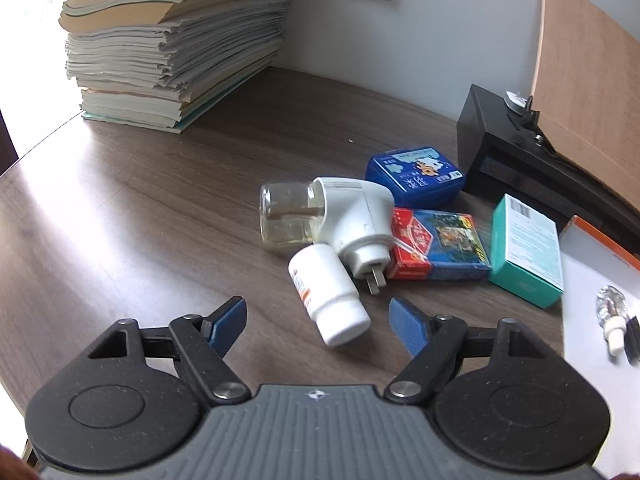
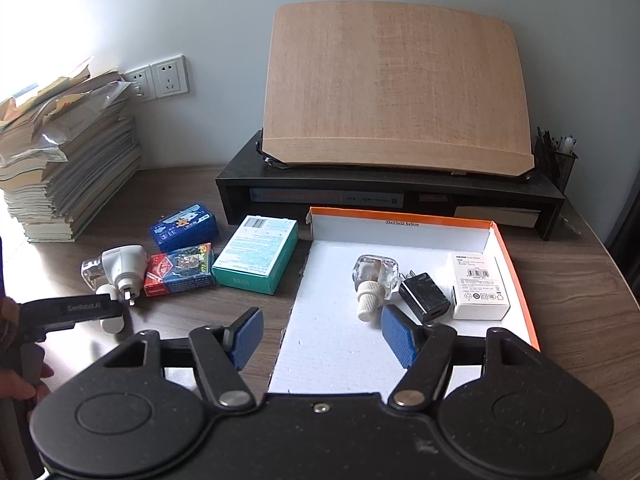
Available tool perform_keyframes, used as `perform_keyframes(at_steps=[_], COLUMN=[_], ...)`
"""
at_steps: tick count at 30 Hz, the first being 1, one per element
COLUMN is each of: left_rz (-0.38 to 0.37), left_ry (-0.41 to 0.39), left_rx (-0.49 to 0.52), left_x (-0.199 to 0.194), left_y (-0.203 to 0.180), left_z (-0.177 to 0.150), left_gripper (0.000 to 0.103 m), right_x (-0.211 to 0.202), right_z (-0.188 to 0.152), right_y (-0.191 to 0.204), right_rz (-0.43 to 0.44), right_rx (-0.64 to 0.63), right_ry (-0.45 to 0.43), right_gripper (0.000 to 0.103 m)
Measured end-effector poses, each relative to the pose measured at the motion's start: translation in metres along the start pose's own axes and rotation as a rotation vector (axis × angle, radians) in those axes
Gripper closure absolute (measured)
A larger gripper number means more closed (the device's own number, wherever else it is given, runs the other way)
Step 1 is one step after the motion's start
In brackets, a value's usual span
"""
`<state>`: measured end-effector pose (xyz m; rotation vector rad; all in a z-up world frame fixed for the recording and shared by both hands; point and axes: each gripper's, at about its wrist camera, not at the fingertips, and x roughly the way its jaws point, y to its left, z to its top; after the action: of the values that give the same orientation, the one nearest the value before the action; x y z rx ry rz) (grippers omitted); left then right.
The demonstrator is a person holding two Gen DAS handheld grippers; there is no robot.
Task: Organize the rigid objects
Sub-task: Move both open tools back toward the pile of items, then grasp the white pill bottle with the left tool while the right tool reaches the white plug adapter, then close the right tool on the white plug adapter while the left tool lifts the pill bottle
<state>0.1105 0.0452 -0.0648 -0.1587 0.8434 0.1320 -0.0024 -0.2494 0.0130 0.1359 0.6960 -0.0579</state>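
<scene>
My left gripper [image 1: 318, 322] is open, its pads either side of the cap end of a white pill bottle [image 1: 328, 294] lying on the desk. Behind it lie a white plug-in vaporizer with a clear bottle [image 1: 332, 216], a red and blue card pack [image 1: 436, 250], a blue tin [image 1: 416, 174] and a teal box [image 1: 526, 250]. My right gripper [image 2: 322, 338] is open and empty over the front of a shallow orange-rimmed tray [image 2: 328, 320], which holds a clear refill bottle [image 2: 372, 280], a black charger [image 2: 424, 294] and a white box [image 2: 478, 286].
A tall stack of papers [image 1: 168, 44] stands at the back left by wall sockets [image 2: 168, 76]. A black desk shelf [image 2: 384, 196] carries a tilted wooden board [image 2: 396, 88]. A mesh pen holder [image 2: 556, 164] stands at the right. The left gripper also shows in the right wrist view [image 2: 72, 308].
</scene>
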Motion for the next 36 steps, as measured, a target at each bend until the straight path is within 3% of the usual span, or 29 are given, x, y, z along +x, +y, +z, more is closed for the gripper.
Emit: perform_keyframes(at_steps=[4, 8, 11, 21, 28, 29, 31, 36], left_rz=[0.0, -0.031, -0.06, -0.116, -0.148, -0.154, -0.16, -0.183], left_ry=[0.012, 0.014, 0.016, 0.003, -0.005, -0.007, -0.009, -0.001], left_rx=[0.012, 0.039, 0.066, 0.089, 0.095, 0.1, 0.113, 0.136], left_x=[0.017, 0.021, 0.02, -0.001, -0.023, -0.026, -0.03, -0.038], left_y=[0.001, 0.004, 0.006, 0.024, 0.034, 0.034, 0.034, 0.034], left_z=[0.004, 0.004, 0.004, 0.0, -0.006, -0.008, -0.01, -0.016], left_gripper=[0.028, 0.058, 0.07, 0.07, 0.07, 0.07, 0.07, 0.07], right_x=[0.006, 0.012, 0.017, 0.042, 0.065, 0.068, 0.076, 0.074], right_z=[-0.001, -0.002, -0.004, -0.022, -0.035, -0.037, -0.041, -0.045], right_y=[0.005, 0.014, 0.024, 0.071, 0.103, 0.106, 0.112, 0.111], right_rz=[-0.003, 0.008, 0.031, 0.139, 0.141, 0.137, 0.115, 0.084], right_rx=[-0.002, -0.013, -0.023, -0.065, -0.1, -0.106, -0.126, -0.108], right_ry=[0.016, 0.033, 0.05, 0.152, 0.2, 0.203, 0.216, 0.201], right_gripper=[0.024, 0.025, 0.025, 0.025, 0.026, 0.027, 0.048, 0.052])
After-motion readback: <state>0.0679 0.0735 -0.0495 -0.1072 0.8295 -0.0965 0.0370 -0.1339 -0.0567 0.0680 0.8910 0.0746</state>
